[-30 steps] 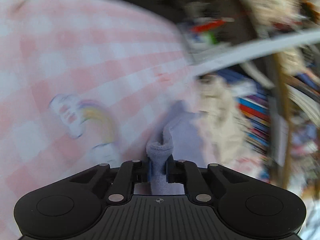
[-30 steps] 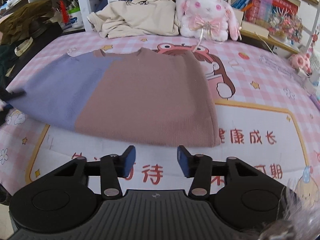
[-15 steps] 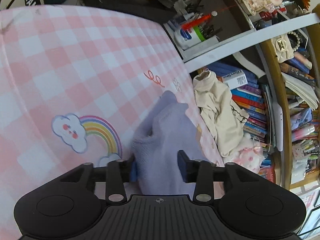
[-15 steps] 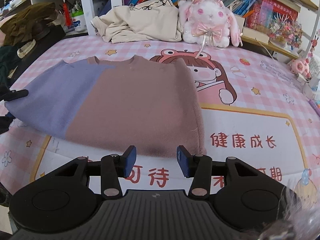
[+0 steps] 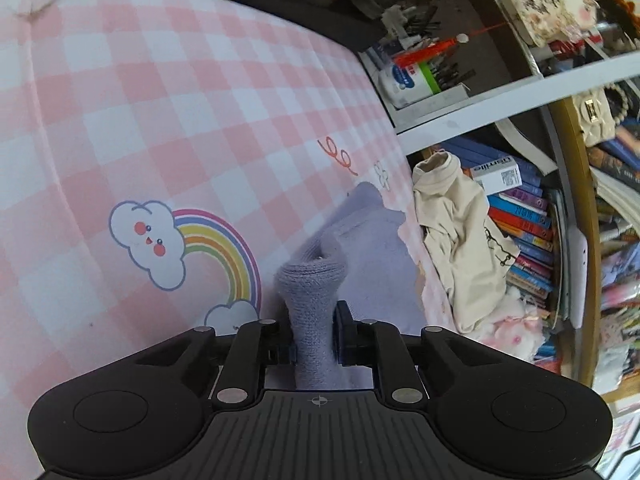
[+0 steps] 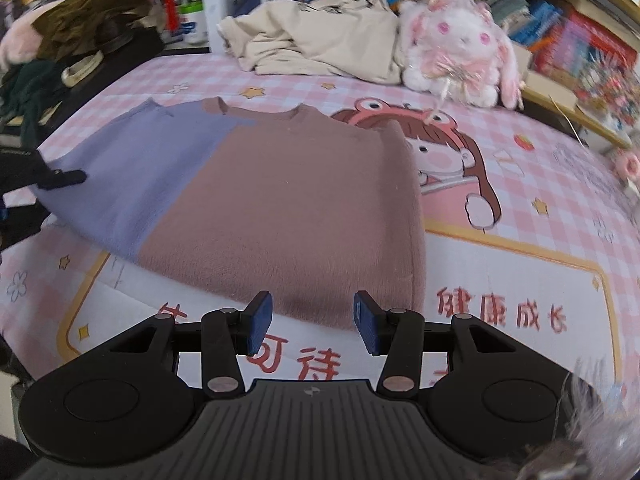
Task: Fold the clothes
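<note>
One sweater (image 6: 256, 196) flat, neckline away, left gripper (image 5: 314, 334) jaws closing on sleeve

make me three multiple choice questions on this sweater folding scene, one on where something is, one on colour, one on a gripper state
1. Where is the plush rabbit?
A. at the far edge of the bed, beside the cream garment
B. on top of the sweater
C. between the right gripper's fingers

2. What two colours is the sweater?
A. green and white
B. lavender and dusty pink
C. black and yellow

3. What is between the fingers of the left hand-held gripper?
A. nothing
B. a book
C. a bunched lavender part of the sweater

Answers:
1 A: it sits next to the cream garment, by the bookshelves.
2 B: the right wrist view shows a lavender panel and a pink one.
3 C: the closing jaws pinch lavender knit, while the right hand-held gripper is open and empty.
</note>
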{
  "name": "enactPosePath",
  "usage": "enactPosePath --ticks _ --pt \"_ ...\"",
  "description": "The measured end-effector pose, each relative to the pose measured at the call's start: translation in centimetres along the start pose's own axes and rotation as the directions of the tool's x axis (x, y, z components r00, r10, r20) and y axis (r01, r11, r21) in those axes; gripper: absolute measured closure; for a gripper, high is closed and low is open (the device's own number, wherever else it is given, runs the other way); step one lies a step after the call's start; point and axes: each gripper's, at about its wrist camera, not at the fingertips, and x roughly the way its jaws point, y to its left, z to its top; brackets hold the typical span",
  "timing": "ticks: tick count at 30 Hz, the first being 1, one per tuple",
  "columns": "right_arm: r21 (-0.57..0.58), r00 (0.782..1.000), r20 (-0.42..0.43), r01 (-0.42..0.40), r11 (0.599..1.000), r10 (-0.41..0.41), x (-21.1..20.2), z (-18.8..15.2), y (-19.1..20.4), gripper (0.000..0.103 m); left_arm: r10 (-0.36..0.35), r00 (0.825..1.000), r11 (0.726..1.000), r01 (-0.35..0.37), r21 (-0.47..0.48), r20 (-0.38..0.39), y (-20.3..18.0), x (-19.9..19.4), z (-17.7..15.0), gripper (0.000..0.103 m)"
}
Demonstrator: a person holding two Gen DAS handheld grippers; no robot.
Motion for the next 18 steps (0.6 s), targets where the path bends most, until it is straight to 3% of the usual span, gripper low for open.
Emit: enactPosePath --ticks 8,13,18 --pt "-0.042 0.996 0.057 -0.068 0.997 0.07 0.2 0.7 -4.4 0.062 0.067 0.994 0.997 -0.069 0.027 0.082 -1.4 0.3 -0.7 0.089" --pt "-0.033 0.992 0.019 -0.123 0.992 0.123 2.1 1.3 -7.8 0.074 0.134 0.982 0.988 -0.142 0.059 0.131 -3.2 0.1 -1.3 0.09" --pt "-0.031 0.968 -0.027 -0.249 0.968 0.248 4.4 1.7 -9.8 0.081 0.113 0.972 0.975 -0.149 0.163 0.207 -8.0 -1.7 -2.4 0.091"
